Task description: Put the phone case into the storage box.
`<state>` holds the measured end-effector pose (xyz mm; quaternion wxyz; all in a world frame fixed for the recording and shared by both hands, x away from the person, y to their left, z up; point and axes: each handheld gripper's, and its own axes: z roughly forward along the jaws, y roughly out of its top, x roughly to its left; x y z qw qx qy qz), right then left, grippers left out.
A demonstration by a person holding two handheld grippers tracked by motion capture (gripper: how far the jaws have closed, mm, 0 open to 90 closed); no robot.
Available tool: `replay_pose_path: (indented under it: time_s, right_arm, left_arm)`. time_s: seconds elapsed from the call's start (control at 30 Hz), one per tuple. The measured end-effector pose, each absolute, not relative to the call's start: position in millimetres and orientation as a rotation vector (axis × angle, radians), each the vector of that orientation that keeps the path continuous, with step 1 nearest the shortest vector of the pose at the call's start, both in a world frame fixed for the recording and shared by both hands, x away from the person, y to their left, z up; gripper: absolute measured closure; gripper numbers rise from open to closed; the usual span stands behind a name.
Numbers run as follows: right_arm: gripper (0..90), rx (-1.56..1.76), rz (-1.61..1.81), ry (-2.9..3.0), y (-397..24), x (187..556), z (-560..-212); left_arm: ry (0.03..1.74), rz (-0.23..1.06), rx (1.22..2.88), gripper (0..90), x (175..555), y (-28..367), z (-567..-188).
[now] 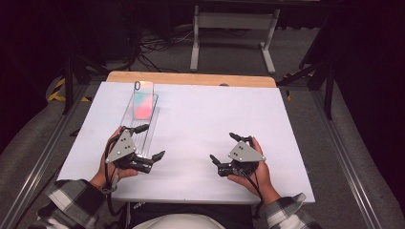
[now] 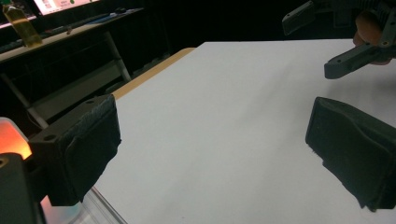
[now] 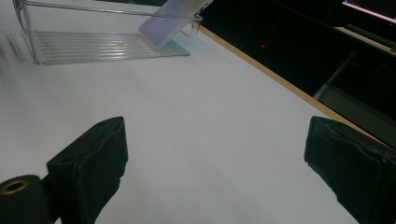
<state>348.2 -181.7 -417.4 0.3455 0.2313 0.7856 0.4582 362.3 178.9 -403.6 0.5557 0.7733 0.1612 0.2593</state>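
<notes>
A phone [image 1: 143, 99] with a pink and teal back leans against the far end of a long clear plastic tray [image 1: 149, 125] on the left of the white table [image 1: 210, 114]. My left gripper [image 1: 154, 140] is open over the tray's near end, nothing between its jaws. My right gripper [image 1: 221, 146] is open low over the table at the right front and holds nothing. In the right gripper view the tray [image 3: 93, 44] and the tilted phone [image 3: 172, 18] lie far ahead of my right gripper [image 3: 215, 158]. The left gripper view has my left gripper [image 2: 212, 144] wide open, the phone's orange glow [image 2: 11, 142] at its left edge.
A bare wooden strip [image 1: 191, 78] runs along the table's far edge. Behind it stand a white metal frame [image 1: 234, 28] and floor cables. The other hand's gripper [image 2: 345, 42] appears at the top right of the left gripper view. Metal rails flank the table.
</notes>
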Motion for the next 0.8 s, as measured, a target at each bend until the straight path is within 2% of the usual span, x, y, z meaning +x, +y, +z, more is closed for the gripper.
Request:
replay_pose_path:
  time_s: [0.3,0.8]
  right_arm:
    - [6.6,0.587,1.190,2.046,-179.1,346.8,-417.3]
    - [6.5,0.583,1.184,2.057,-175.4,346.9,-418.7]
  left_arm:
    - [0.371,0.627,1.832,4.1,355.7,176.0,-410.1]
    - [0.358,0.580,1.887,4.2,353.0,170.5,-427.3]
